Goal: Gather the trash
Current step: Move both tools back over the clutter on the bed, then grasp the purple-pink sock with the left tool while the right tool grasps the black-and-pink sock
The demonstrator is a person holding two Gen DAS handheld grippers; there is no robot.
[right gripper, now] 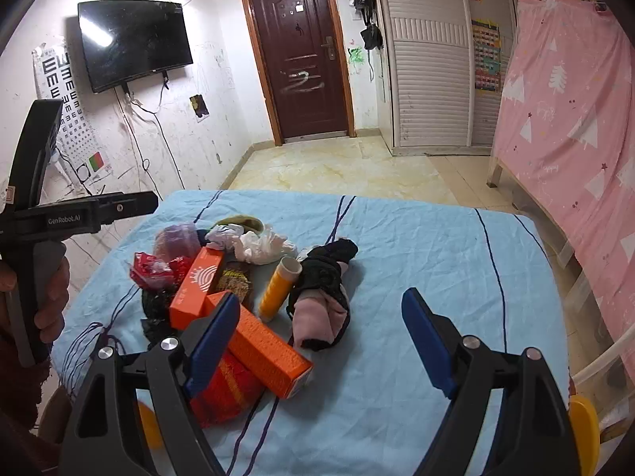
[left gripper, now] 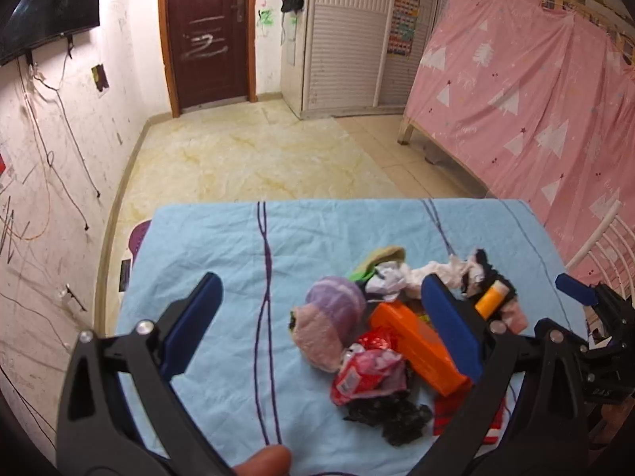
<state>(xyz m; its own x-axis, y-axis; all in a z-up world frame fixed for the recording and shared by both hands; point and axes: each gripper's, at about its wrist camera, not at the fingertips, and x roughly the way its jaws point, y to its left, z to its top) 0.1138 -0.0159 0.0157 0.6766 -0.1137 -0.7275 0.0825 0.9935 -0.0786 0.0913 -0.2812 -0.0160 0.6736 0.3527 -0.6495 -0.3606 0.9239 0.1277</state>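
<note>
Plainly, the left wrist view has the left gripper (left gripper: 317, 329) spread wide and empty above the table (left gripper: 222, 238) in its blue cloth. The trash sits in one heap, and the long orange box (left gripper: 416, 347) is its handiest marker: a crumpled red wrapper (left gripper: 365, 369) lies just left of the box, a black plastic scrap (left gripper: 391, 416) nearer the camera than it, a purple and pink sock ball (left gripper: 329, 317) left and a little beyond it, white crumpled paper (left gripper: 397, 279) beyond it, and a yellow tube (left gripper: 492, 297) to its right. The red wrapper looks like the best first pick from here, since it is loose and on top: close on its bunched middle, not a thin edge, and lift straight so the box does not drag. The right finger covers part of the box, and no bin shows.

In the right wrist view the right gripper (right gripper: 321, 341) is likewise spread and holds nothing. Its left finger (right gripper: 212, 337) overlaps the near end of the orange box (right gripper: 270, 353). A second orange box (right gripper: 196, 287) lies beyond the first, the yellow tube (right gripper: 278, 285) just right of it, and a black and pink sock bundle (right gripper: 321, 305) further right. A red mesh item (right gripper: 226, 392) sits partly under the box; what it is cannot be made out. Of the left gripper (right gripper: 131, 202), only the body shows at the frame's left, its tips cut off.
</note>
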